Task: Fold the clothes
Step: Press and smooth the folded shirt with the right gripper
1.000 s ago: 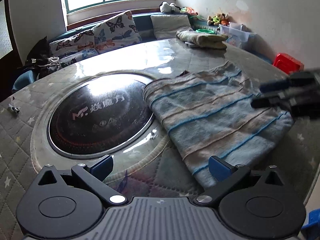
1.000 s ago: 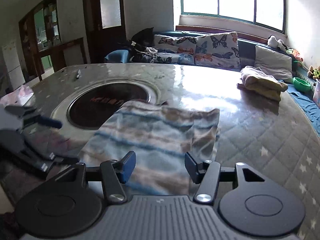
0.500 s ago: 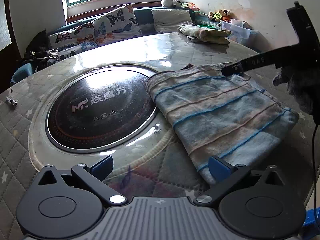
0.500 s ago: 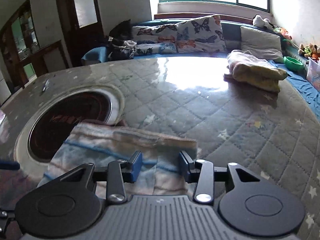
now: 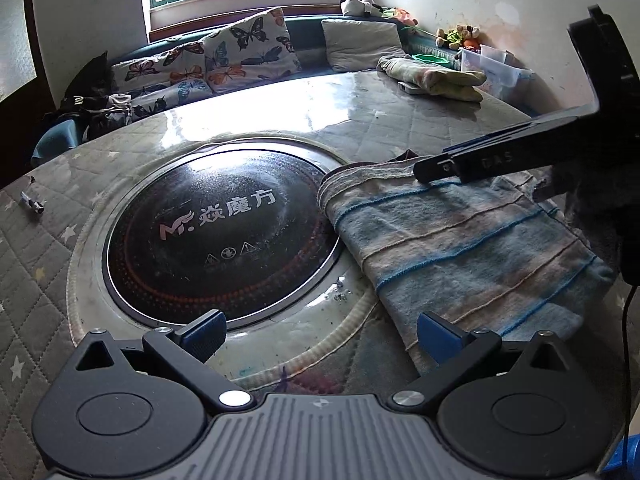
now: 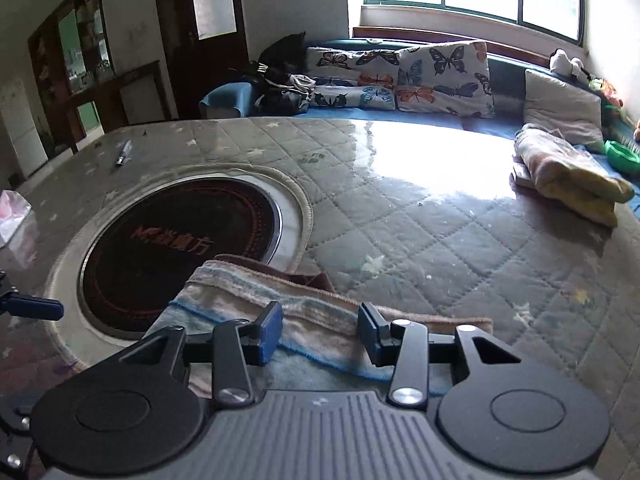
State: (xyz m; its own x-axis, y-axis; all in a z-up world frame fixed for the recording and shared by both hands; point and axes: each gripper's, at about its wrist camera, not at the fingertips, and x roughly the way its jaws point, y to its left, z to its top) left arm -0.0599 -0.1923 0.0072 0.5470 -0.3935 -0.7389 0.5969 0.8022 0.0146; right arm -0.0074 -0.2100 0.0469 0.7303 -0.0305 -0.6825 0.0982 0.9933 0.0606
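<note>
A folded striped blue-and-tan garment [image 5: 460,248] lies flat on the quilted table, its left edge lapping the rim of the black round cooktop [image 5: 216,236]. My left gripper [image 5: 320,338] is open and empty, low over the table's near edge by the garment's near corner. My right gripper [image 6: 318,334] is open, its jaws standing over the garment's far folded edge [image 6: 316,304] without gripping it. In the left wrist view the right gripper [image 5: 436,170] reaches in from the right over that far edge.
A second folded, yellowish cloth [image 5: 436,76] lies at the table's far right [image 6: 568,172]. A small pen-like item [image 6: 123,154] lies on the table's left. A sofa with butterfly cushions [image 6: 400,76] runs behind the table. A pink bag [image 6: 12,216] sits at left.
My right gripper has moved across the garment to its far edge and come lower. The left gripper has stayed in place, and the garment has not shifted.
</note>
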